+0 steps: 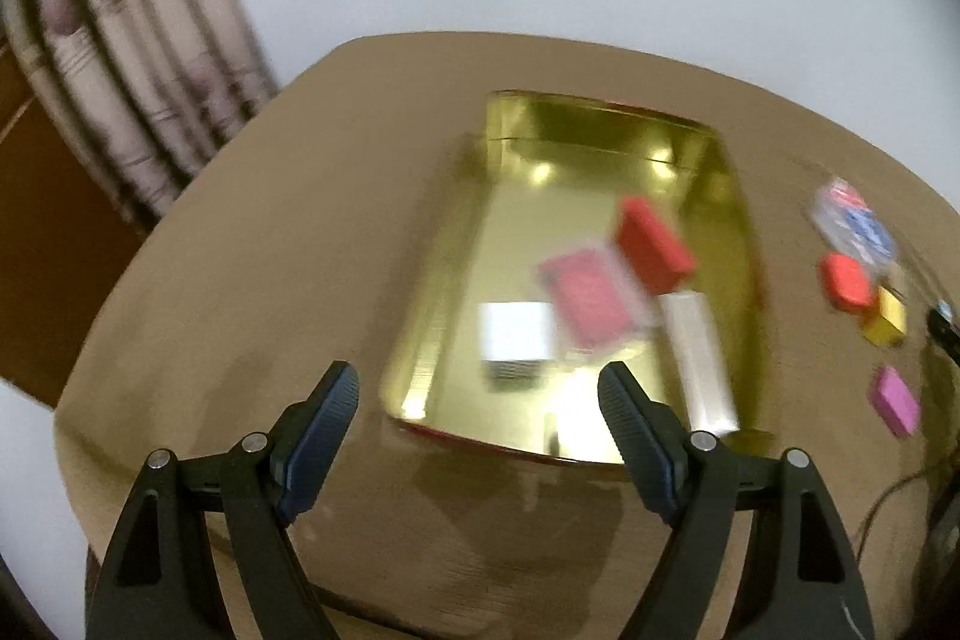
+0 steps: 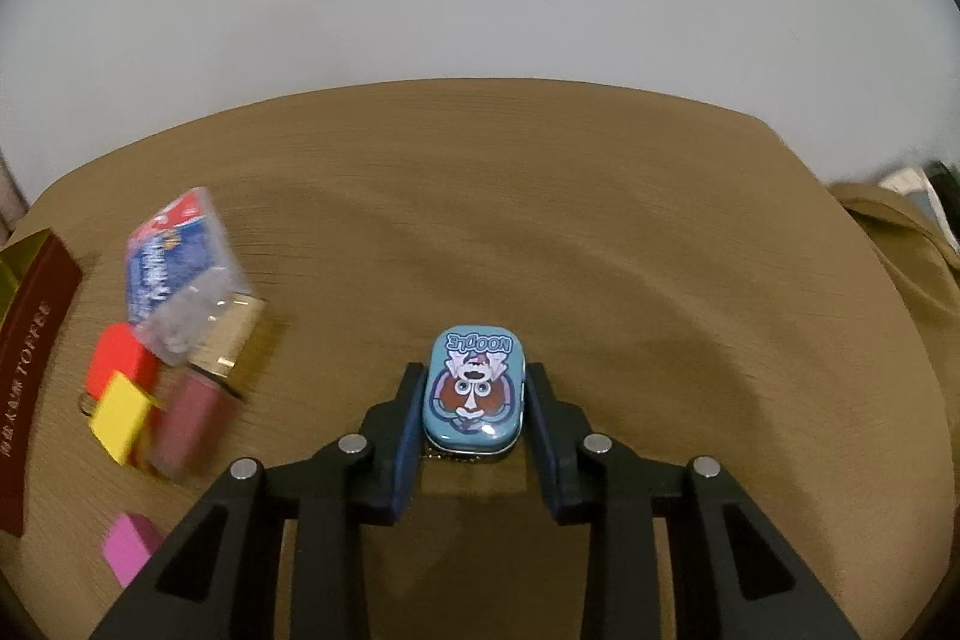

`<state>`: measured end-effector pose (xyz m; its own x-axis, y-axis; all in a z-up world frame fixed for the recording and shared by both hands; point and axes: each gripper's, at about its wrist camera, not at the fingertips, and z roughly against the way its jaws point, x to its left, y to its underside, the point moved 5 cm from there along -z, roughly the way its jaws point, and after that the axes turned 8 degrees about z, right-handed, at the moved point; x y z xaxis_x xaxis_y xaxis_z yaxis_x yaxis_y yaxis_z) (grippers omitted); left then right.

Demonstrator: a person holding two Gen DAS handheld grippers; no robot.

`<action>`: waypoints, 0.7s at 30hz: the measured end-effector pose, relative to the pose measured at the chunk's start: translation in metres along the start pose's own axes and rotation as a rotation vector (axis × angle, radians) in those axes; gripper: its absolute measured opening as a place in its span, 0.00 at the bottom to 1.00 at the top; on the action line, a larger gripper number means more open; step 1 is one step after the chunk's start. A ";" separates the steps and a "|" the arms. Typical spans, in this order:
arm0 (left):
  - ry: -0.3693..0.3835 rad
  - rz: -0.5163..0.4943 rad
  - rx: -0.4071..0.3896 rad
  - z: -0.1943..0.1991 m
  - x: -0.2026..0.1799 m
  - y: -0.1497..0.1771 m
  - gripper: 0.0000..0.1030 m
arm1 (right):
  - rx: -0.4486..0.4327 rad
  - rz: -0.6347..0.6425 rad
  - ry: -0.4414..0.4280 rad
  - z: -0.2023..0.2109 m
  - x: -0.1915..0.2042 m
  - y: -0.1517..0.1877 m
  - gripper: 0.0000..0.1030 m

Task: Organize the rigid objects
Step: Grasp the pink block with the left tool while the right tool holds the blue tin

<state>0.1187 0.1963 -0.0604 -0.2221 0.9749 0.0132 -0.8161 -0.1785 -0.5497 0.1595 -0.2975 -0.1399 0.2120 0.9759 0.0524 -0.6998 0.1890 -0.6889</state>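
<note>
My right claw (image 2: 474,403) is clamped on a small teal tin (image 2: 474,391), one pad on each long side. The tin has a cartoon face and the word "NOODLE" on its lid. It sits between my fingers above the brown table (image 2: 540,232), toward the near edge; I cannot tell whether it is lifted clear or resting there.

I judge the tin light, stiff and smooth-walled, so it could slip if squeezed on its rounded corners. The flat long sides, where I grip it, seem the best hold. A hinged lid might pop under too much pressure.

My left claw (image 1: 480,400) is spread wide with nothing between its fingers. It hovers over the near edge of a large open gold box (image 1: 738,196) on the table. Inside the box lie a red block (image 1: 654,244), a pink packet (image 1: 591,295) and a white bar (image 1: 699,358), all blurred.

Near the table's left edge, in the right view, wait a yellow block (image 2: 120,415), a pink block (image 2: 129,547), an orange-red block (image 2: 117,361) and a blue-and-clear packet (image 2: 174,256).
</note>
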 end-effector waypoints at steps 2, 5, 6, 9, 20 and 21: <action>0.047 -0.056 -0.003 0.007 -0.025 0.006 0.77 | 0.001 -0.014 0.016 0.006 -0.013 0.008 0.31; 0.103 -0.146 -0.010 0.015 -0.063 0.016 0.77 | 0.003 -0.022 0.028 0.014 -0.026 0.021 0.31; 0.125 -0.176 -0.011 0.017 -0.075 0.018 0.77 | 0.004 -0.021 0.039 0.017 -0.030 0.025 0.31; 0.205 -0.274 0.002 0.022 -0.115 0.031 0.78 | 0.005 -0.012 0.048 0.023 -0.037 0.036 0.31; 0.408 -0.503 0.073 0.017 -0.226 0.073 0.84 | 0.009 -0.013 0.049 0.017 -0.038 0.026 0.31; 0.407 -0.519 0.076 0.014 -0.235 0.075 0.84 | 0.009 -0.014 0.048 0.017 -0.038 0.026 0.31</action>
<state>0.1022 -0.0478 -0.0931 0.4170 0.9067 -0.0642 -0.8016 0.3335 -0.4962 0.1219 -0.3283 -0.1473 0.2538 0.9669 0.0269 -0.7026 0.2034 -0.6819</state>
